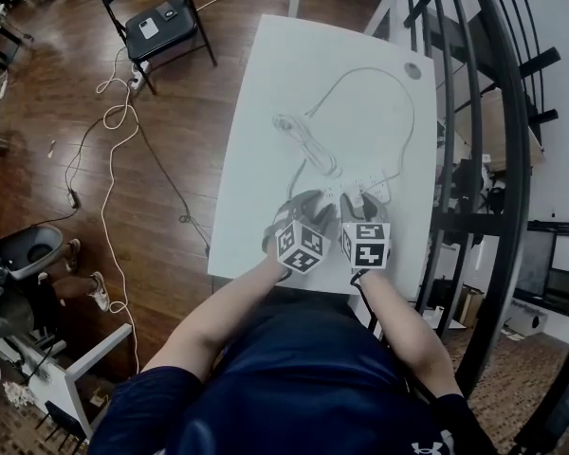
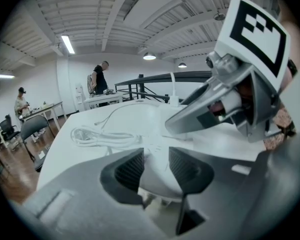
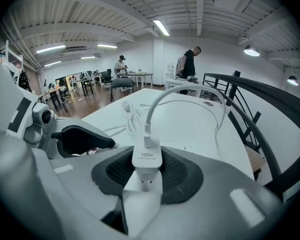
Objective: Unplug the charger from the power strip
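A white charger [image 3: 146,160] marked 100w stands on the white power strip [image 3: 142,204], and its white cable [image 3: 155,104] arches up and away over the table. My right gripper [image 3: 146,173] is shut on the charger's sides. My left gripper [image 2: 156,166] is shut on the strip's rounded white body [image 2: 157,181]. In the head view both grippers, left [image 1: 315,204] and right [image 1: 357,201], sit side by side at the near edge of the white table [image 1: 266,102], over the strip [image 1: 372,191]. Whether the plug's pins are still in the socket is hidden.
A coil of white cable [image 1: 303,140] lies mid-table beyond the grippers. A black railing [image 1: 493,159] runs close along the table's right side. A folding chair [image 1: 156,22] and loose cords [image 1: 114,131] are on the wooden floor at left. People stand far off in the room.
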Demonstrator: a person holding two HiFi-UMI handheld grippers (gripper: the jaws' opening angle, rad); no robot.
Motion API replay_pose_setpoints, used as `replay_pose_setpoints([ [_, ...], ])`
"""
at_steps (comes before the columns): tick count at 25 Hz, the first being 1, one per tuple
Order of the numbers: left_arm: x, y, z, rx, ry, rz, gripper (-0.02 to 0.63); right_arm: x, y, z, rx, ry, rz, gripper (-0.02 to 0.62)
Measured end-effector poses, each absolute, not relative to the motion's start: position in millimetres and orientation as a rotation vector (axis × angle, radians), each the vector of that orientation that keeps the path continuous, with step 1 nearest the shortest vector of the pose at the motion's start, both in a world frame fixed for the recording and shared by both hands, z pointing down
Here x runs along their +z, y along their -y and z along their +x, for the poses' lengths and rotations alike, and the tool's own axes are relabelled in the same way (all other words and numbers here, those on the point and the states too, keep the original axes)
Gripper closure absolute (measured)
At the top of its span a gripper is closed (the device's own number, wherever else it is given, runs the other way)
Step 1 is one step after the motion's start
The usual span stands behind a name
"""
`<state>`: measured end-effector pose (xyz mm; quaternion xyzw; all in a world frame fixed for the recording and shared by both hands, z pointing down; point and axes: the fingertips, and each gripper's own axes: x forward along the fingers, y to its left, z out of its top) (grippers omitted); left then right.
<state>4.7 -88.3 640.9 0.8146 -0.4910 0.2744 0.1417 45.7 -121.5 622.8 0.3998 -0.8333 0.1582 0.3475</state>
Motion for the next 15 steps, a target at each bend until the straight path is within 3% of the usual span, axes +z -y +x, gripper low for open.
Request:
replay_pose_setpoints([
  [11, 643.4, 88.6, 1.5, 0.768, 1.396, 2.326, 0.443, 601.6, 119.9, 52.5, 0.506, 2.214, 1.073, 0.454],
  [15, 629.7, 87.9, -10.2, 0.731, 1.418, 2.289, 0.374, 591.5, 118.0, 70.0, 0.648, 2.245, 1.097, 0.453],
])
